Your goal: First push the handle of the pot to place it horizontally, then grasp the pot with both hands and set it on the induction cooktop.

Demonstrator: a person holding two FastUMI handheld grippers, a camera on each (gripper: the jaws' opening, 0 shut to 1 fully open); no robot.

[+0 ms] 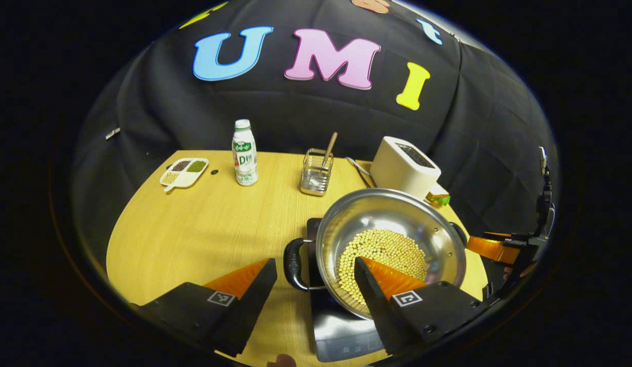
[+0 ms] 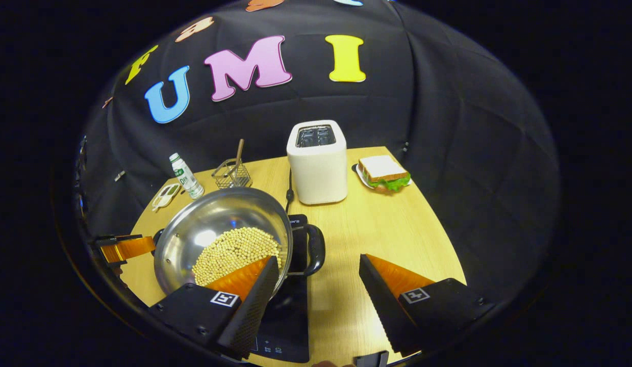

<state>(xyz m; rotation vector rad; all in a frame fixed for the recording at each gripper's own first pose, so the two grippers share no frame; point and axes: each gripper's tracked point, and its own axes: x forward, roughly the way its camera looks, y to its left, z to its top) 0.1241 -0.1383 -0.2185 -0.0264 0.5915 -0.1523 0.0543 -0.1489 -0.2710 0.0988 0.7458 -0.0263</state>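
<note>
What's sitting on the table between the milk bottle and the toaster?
A small wire basket with a wooden-handled utensil standing in it sits between the bottle and the toaster, seen in the left gripper view.

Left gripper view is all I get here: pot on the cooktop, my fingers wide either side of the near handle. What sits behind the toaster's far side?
Observer: In the right gripper view a sandwich on a small plate lies on the table beside the toaster.
Operator: And the pot's other handle?
Observer: The right gripper is open around it; that black loop handle lies level between its fingers, untouched.
Operator: Is the pot fully on the cooktop?
Observer: From that side the pot overhangs the cooktop toward your side; the control strip at the near edge shows uncovered.
</note>
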